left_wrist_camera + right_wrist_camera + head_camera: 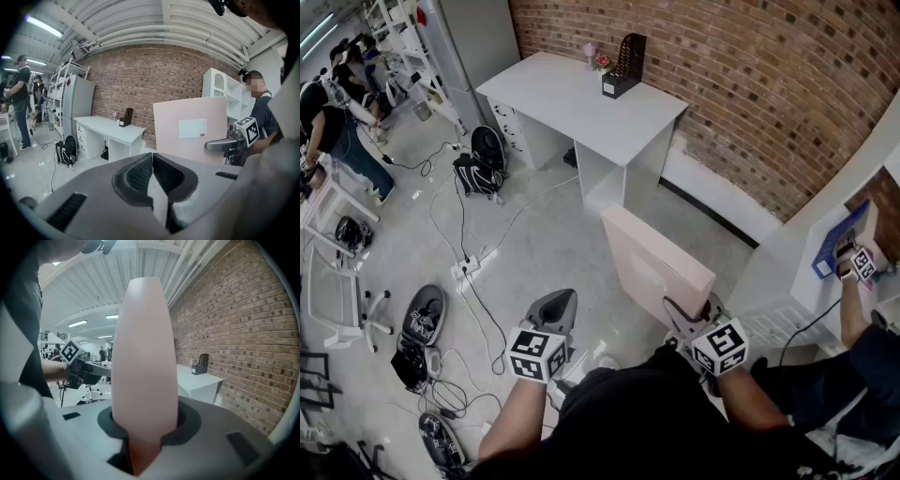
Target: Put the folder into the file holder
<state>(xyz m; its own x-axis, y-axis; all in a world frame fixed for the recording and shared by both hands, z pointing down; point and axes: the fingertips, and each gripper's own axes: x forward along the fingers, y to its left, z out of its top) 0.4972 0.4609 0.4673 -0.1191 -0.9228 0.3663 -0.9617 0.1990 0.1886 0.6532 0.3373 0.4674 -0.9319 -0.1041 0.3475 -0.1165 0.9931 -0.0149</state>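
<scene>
Clamped edge-on between the pads of the right gripper (145, 434) in the right gripper view: the pale pink flat folder (145, 357). Only in the left gripper view, its white rectangular label (192, 128), beyond the left gripper (151, 161), jaws pressed together on nothing. From the head view, upright over open grey floor (539, 248), well apart from the black slotted file holder (625, 64) at the far edge of the white desk (572, 103), beside the red brick wall (750, 84).
</scene>
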